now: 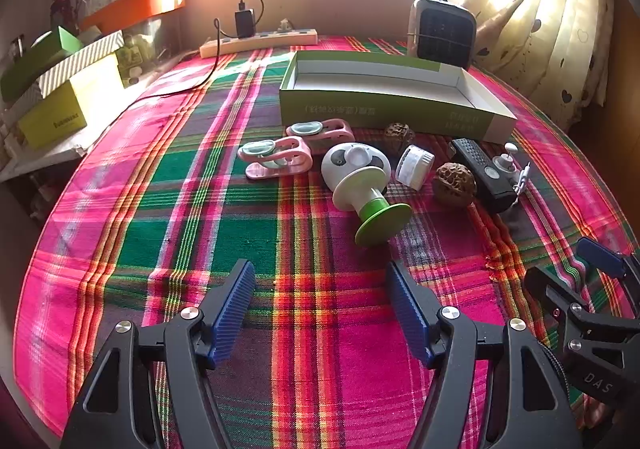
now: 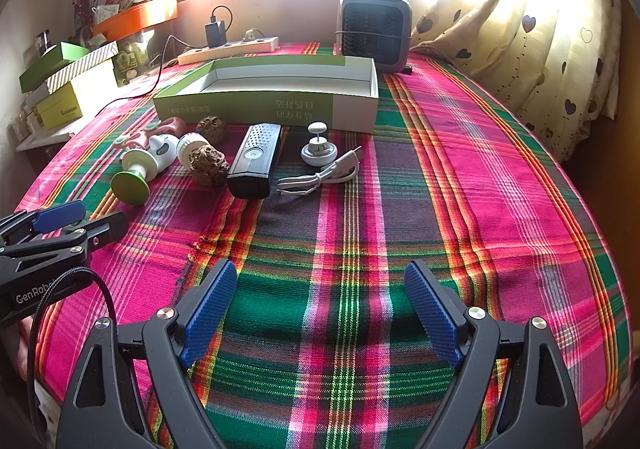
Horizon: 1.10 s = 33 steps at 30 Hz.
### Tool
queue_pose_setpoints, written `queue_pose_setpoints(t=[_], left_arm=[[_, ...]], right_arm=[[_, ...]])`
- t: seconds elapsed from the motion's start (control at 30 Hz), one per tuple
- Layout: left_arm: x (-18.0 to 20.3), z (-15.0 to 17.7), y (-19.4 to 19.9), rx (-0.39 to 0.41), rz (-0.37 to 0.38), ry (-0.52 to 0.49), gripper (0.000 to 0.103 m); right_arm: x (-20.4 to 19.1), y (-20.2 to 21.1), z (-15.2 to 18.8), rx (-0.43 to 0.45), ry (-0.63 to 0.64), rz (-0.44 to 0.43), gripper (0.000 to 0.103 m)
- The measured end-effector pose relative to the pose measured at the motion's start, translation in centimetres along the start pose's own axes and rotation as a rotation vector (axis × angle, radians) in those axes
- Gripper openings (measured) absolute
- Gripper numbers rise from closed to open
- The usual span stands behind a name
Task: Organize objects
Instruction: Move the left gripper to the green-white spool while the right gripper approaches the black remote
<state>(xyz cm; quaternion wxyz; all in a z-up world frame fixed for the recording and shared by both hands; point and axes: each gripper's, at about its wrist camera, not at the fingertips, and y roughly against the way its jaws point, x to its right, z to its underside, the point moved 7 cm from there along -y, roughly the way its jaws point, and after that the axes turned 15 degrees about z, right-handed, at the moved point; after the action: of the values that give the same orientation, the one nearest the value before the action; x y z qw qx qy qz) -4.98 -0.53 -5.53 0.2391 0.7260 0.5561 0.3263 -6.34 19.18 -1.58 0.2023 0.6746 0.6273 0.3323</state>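
Left wrist view: left gripper [image 1: 320,313] at bottom centre, jaws spread wide, holding nothing. Green box [image 1: 384,117] upper centre, empty. Below it, loose on the plaid cloth [image 1: 160,209]: two pink clips [image 1: 276,159], green-based toy [image 1: 360,185], two walnuts [image 1: 454,185]. Right wrist view: right gripper [image 2: 320,313] bottom centre, likewise spread and empty; black remote [image 2: 254,159] and white cable [image 2: 320,177] mid-frame, unboxed. Judged: sorting not yet begun.

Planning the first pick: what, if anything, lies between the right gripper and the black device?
Nothing visible. Only bare plaid cloth lies between the open right gripper and the black device; the white cable lies just to its right.
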Motion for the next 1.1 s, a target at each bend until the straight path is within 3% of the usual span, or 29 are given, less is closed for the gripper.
queue_pose_setpoints(t=[0.33, 0.5, 0.67, 0.9, 1.1], left_arm=[[0.0, -0.6, -0.5, -0.018, 0.014, -0.016, 0.067], [-0.2, -1.2, -0.7, -0.022, 0.055, -0.019, 0.067], [0.2, -1.4, -1.1, -0.033, 0.063, -0.075, 0.067], [0.3, -2.6, -1.7, -0.048, 0.169, -0.075, 0.067], [0.5, -3.4, -2.3, -0.052, 0.192, -0.061, 0.067]], right_arm=[[-0.3, -0.3, -0.6, -0.009, 0.010, -0.008, 0.086], [-0.1, -0.4, -0.7, -0.026, 0.028, -0.024, 0.086], [0.1, -0.9, -1.1, -0.039, 0.042, -0.036, 0.086], [0.6, -1.9, -1.9, -0.070, 0.071, -0.061, 0.086], [0.9, -2.3, -2.3, -0.076, 0.079, -0.095, 0.086]])
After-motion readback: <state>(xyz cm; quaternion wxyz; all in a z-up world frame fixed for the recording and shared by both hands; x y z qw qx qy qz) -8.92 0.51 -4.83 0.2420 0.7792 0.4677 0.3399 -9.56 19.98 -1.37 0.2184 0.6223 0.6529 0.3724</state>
